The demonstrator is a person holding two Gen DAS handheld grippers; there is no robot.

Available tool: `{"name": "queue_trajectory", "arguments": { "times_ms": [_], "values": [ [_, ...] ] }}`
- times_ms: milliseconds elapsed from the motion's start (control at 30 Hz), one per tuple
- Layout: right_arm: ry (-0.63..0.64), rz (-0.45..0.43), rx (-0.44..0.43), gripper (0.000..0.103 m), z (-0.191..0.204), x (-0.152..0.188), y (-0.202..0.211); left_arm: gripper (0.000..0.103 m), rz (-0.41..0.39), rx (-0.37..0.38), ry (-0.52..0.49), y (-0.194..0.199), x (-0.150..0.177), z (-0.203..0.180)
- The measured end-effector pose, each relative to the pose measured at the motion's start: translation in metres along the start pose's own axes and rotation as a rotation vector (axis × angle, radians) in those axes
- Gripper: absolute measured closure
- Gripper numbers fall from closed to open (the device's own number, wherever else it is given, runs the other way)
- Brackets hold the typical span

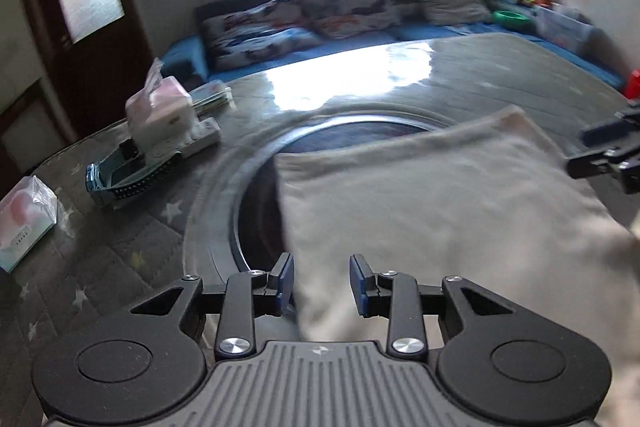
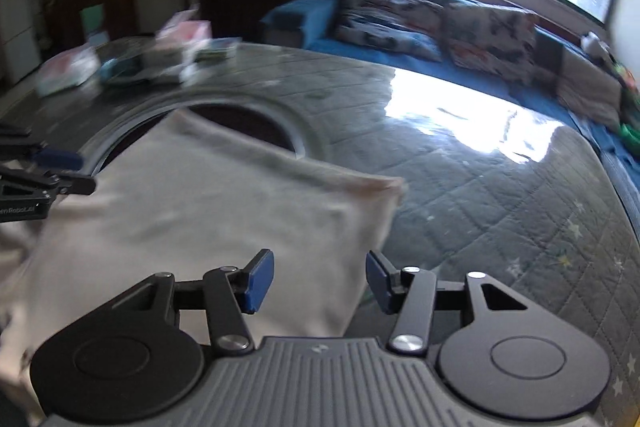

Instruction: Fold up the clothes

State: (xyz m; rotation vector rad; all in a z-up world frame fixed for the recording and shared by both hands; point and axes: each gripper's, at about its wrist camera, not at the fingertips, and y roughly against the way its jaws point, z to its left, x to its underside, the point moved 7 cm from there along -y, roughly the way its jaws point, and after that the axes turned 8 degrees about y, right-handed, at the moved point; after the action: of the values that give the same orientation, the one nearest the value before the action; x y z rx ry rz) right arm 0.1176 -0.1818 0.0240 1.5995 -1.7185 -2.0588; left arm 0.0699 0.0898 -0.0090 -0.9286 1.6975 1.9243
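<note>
A folded beige cloth [image 1: 440, 207] lies on the table, partly over a dark round inset. My left gripper [image 1: 322, 281] hangs over the cloth's near left edge. Its blue pads stand apart and smooth, unpinched cloth shows in the gap. In the right wrist view the same cloth [image 2: 200, 207] is blurred. My right gripper [image 2: 320, 281] is over its near right edge, jaws wider apart, and a strip of dark table shows between the cloth and the right pad. Each gripper shows at the side of the other's view: the right gripper [image 1: 608, 155], the left gripper [image 2: 52, 171].
The table [image 2: 480, 187] has a grey quilted cover under glossy glass. Its round inset's ring [image 1: 248, 163] lies under the cloth's far edge. At the far left stand a tissue pack [image 1: 160, 107], a blue object [image 1: 120, 175] and a wrapped packet [image 1: 24, 223]. A blue sofa [image 1: 420, 33] with cushions runs behind.
</note>
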Motion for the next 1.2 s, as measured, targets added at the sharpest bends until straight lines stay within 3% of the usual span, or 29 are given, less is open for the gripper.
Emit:
{"name": "queue_trajectory", "arguments": {
  "times_ms": [267, 500, 600, 700, 833, 1067, 1200],
  "values": [
    [-0.088, 0.011, 0.019, 0.059, -0.033, -0.015, -0.045, 0.069, 0.005, -0.074, 0.041, -0.052, -0.028, 0.013],
    [-0.114, 0.033, 0.014, 0.077, -0.042, -0.013, -0.065, 0.069, 0.008, -0.063, 0.059, -0.069, -0.036, 0.016],
    [-0.114, 0.029, 0.019, 0.089, -0.042, -0.014, -0.068, 0.077, 0.003, -0.041, 0.071, -0.072, -0.039, 0.016],
    [-0.107, 0.017, 0.023, 0.096, -0.040, -0.019, -0.070, 0.094, -0.011, -0.029, 0.068, -0.074, -0.041, 0.015],
    [-0.100, -0.005, 0.035, 0.097, -0.041, -0.026, -0.072, 0.101, -0.041, -0.067, 0.067, -0.076, -0.044, 0.018],
    [-0.080, -0.002, 0.034, 0.096, -0.038, -0.035, -0.088, 0.101, -0.052, -0.100, 0.075, -0.080, -0.047, 0.026],
    [-0.057, 0.002, 0.037, 0.090, -0.036, -0.037, -0.077, 0.096, -0.041, -0.098, 0.093, -0.075, -0.048, 0.028]
  ]
}}
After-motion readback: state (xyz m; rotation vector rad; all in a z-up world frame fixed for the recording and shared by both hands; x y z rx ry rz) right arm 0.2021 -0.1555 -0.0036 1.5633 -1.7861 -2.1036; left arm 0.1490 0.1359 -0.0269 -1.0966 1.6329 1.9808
